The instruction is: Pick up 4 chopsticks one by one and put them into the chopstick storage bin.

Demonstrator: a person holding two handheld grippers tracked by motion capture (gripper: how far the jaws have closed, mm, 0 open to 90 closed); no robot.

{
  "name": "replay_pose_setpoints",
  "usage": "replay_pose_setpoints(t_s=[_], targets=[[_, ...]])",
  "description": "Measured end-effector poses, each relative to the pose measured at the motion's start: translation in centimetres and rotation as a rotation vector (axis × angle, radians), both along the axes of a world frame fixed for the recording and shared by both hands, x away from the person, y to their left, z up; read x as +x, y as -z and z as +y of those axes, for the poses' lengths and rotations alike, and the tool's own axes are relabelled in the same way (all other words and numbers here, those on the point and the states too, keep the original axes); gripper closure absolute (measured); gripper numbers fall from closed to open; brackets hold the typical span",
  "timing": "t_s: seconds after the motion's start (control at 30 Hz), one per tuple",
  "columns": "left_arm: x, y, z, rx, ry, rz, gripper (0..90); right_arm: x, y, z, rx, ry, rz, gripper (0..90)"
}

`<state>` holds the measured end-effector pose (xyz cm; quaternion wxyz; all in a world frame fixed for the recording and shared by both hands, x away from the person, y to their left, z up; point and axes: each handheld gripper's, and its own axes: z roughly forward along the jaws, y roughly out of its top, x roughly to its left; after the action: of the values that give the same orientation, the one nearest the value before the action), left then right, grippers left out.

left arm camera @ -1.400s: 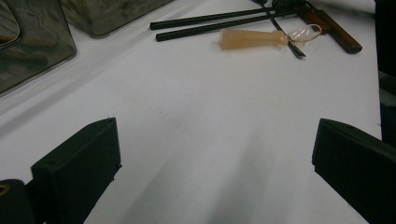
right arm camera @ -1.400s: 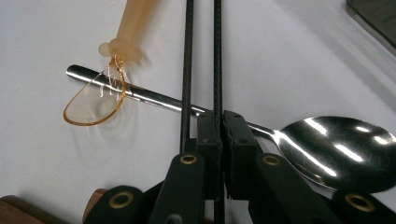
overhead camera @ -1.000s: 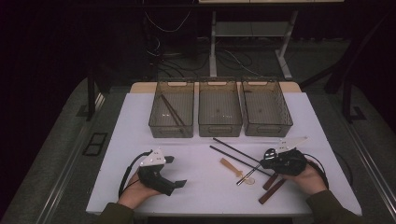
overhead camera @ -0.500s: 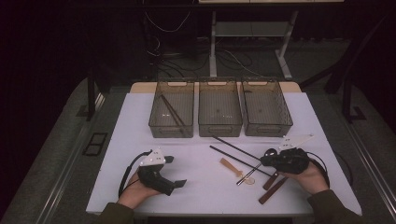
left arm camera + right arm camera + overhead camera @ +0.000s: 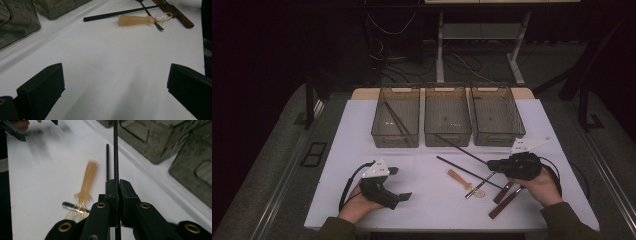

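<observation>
The right gripper [image 5: 117,195] is clamped on a black chopstick [image 5: 116,150] that runs straight out from its jaw tips toward the grey bins [image 5: 447,117], while the left gripper [image 5: 112,85], well apart from that chopstick, rests with jaws spread wide over the bare white table [image 5: 100,57].

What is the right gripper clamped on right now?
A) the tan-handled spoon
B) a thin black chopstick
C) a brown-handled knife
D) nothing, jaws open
B: in the right gripper view the right gripper has its jaws pinched shut on a thin black chopstick that runs forward between them, while the tan-handled spoon lies free on the table to the side.
</observation>
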<state>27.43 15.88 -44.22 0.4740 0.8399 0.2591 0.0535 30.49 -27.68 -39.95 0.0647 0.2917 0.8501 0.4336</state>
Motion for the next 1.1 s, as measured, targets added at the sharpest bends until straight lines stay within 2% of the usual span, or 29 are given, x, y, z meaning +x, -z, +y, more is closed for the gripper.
replay_pose_setpoints(t_s=[0.3, 0.73, 0.87, 1.1], targets=[[0.0, 0.0, 0.0, 0.002, 0.002, -0.003, 0.8, 0.7, -1.0, 1.7, 0.031, 0.009, -0.013, 86.2], [0.3, 0.0, 0.0, 0.000, 0.002, -0.003, 0.9, 2.1, -1.5, 3.3, 0.065, 0.062, -0.017, 86.2], [0.4, 0.1, -0.3, 0.015, 0.016, -0.008, 0.8, 2.7, -1.7, 4.0, 0.062, 0.065, -0.022, 86.2], [-0.1, 0.0, -0.4, 0.006, 0.009, -0.004, 0.8, 3.2, -2.6, 5.7, 0.061, 0.090, -0.032, 86.2]])
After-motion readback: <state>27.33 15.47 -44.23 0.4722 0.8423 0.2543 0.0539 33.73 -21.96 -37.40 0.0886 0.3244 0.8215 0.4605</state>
